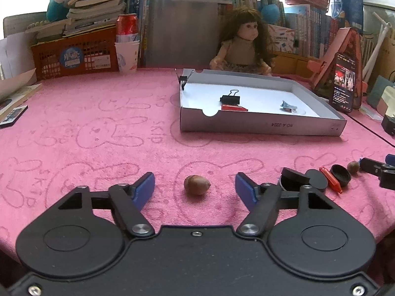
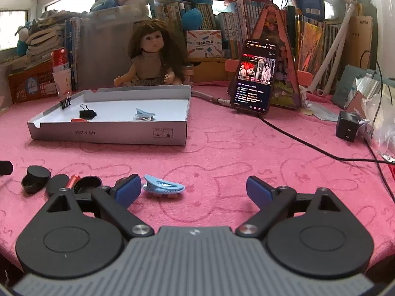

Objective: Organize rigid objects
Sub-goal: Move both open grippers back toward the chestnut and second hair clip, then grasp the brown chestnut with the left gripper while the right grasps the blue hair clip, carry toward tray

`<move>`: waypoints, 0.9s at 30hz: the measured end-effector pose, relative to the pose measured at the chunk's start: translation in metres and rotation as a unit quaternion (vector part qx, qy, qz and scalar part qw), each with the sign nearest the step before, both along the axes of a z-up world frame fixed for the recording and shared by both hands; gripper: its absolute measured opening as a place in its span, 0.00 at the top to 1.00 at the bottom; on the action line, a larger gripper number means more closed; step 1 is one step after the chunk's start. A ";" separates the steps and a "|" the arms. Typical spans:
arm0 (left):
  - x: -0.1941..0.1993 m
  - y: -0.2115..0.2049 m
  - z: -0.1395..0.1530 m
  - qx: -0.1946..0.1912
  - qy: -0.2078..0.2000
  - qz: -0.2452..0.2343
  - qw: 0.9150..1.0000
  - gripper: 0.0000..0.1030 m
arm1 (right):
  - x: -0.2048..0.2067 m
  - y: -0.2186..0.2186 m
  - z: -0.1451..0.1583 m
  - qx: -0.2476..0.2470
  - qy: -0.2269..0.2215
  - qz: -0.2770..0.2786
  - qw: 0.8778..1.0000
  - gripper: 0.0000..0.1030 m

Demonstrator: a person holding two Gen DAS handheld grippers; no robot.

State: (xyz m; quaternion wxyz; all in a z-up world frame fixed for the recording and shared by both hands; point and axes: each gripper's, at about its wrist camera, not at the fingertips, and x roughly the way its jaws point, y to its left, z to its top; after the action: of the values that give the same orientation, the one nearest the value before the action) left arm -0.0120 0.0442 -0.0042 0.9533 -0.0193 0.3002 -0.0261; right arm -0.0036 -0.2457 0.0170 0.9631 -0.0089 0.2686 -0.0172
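Note:
A brown nut (image 1: 197, 184) lies on the pink cloth between the open fingers of my left gripper (image 1: 195, 189). To its right lie black round caps (image 1: 295, 179), a red whistle (image 1: 330, 179) and a second nut (image 1: 353, 166). My right gripper (image 2: 192, 189) is open and empty; a light blue hair clip (image 2: 163, 187) lies just inside its left finger. The grey cardboard tray (image 1: 261, 125) holds a black binder clip (image 1: 230, 98), a red piece (image 1: 234, 108) and a blue hair clip (image 1: 287, 105). The tray also shows in the right wrist view (image 2: 111, 135).
A doll (image 1: 243, 44) sits behind the tray. A phone on a stand (image 2: 255, 79) with a black cable (image 2: 308, 145) stands at the right. A black charger cube (image 2: 346, 126), orange crate (image 1: 74, 54), paper cups and books line the back.

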 end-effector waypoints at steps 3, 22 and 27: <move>0.001 -0.002 -0.002 0.002 0.003 0.004 1.000 0.37 | 0.001 0.007 -0.002 -0.024 -0.008 -0.007 1.000 0.06; -0.001 -0.010 -0.002 0.011 0.000 0.007 1.000 0.56 | 0.002 0.009 -0.003 0.021 0.009 -0.010 1.000 0.29; -0.001 -0.012 -0.001 0.012 -0.001 0.008 1.000 0.69 | 0.001 0.015 -0.003 0.015 0.009 0.002 1.000 0.39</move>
State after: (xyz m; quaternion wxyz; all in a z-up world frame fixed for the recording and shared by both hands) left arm -0.0126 0.0324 -0.0056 0.9539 -0.0099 0.2996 -0.0150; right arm -0.0027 -0.2308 0.0140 0.9606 0.0052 0.2778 -0.0110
